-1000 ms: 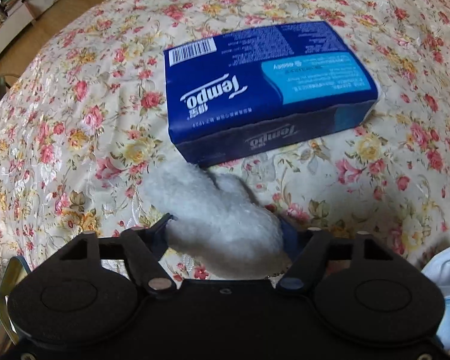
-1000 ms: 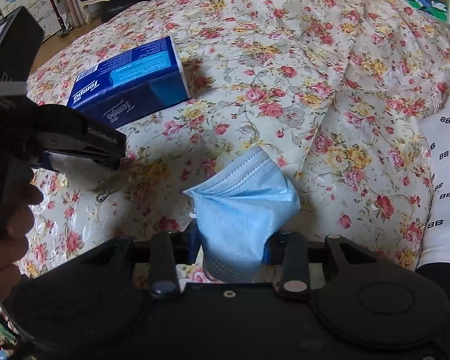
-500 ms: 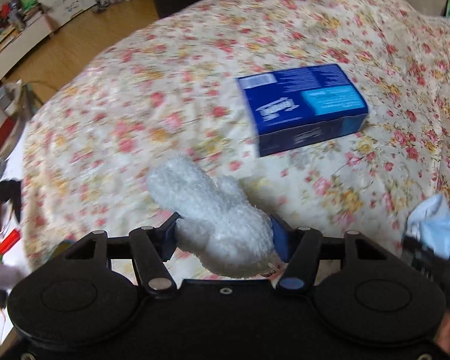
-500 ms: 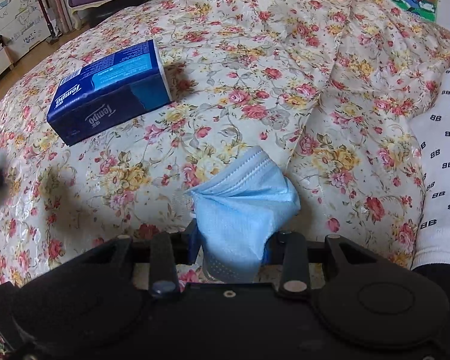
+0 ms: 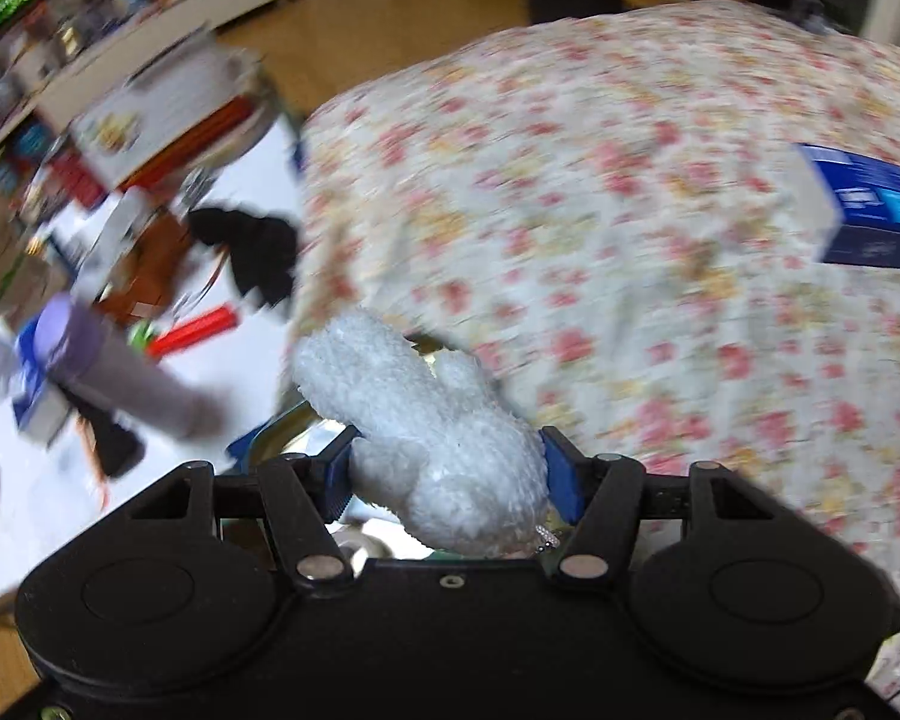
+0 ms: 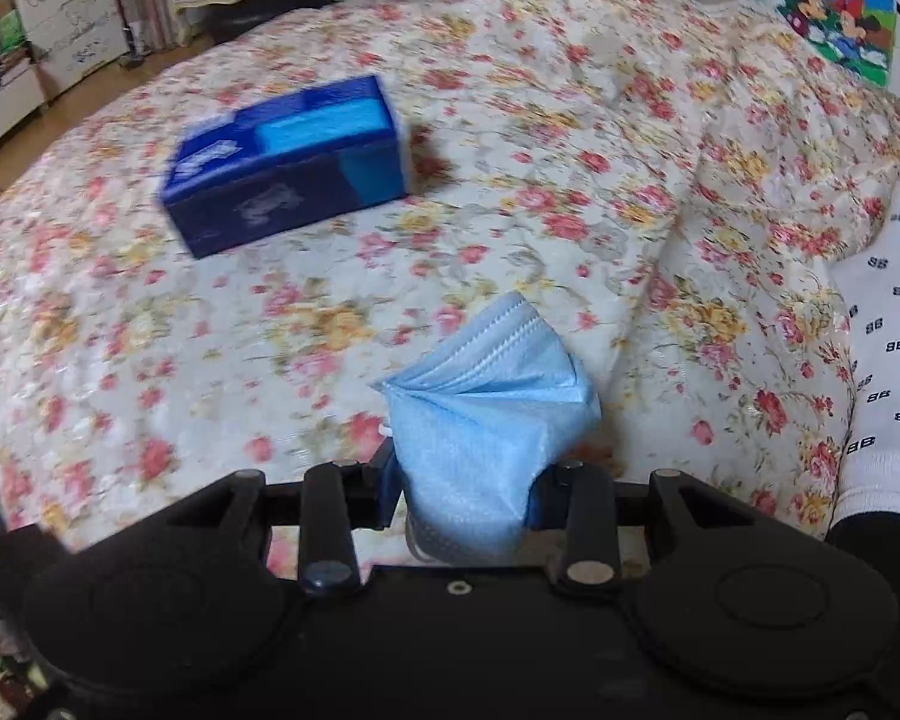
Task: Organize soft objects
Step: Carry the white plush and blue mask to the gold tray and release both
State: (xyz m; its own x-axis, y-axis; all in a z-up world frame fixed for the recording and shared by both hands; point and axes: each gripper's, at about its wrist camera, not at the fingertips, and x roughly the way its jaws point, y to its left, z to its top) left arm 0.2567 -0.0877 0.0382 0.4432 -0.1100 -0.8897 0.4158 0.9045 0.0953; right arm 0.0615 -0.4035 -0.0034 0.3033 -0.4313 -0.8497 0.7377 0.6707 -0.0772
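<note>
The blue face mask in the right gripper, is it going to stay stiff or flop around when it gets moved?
The face mask probably flops: it is bunched and creased where the right gripper pinches it. It looks thin, so likely very light.

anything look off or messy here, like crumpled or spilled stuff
Mostly the blue face mask: it is bunched and creased in the right tongs, not flat. The white plush toy is squeezed in the left tongs. The blue tissue pack sits skewed on the floral bedspread. Beside the bed, the floor is cluttered but blurred.
</note>
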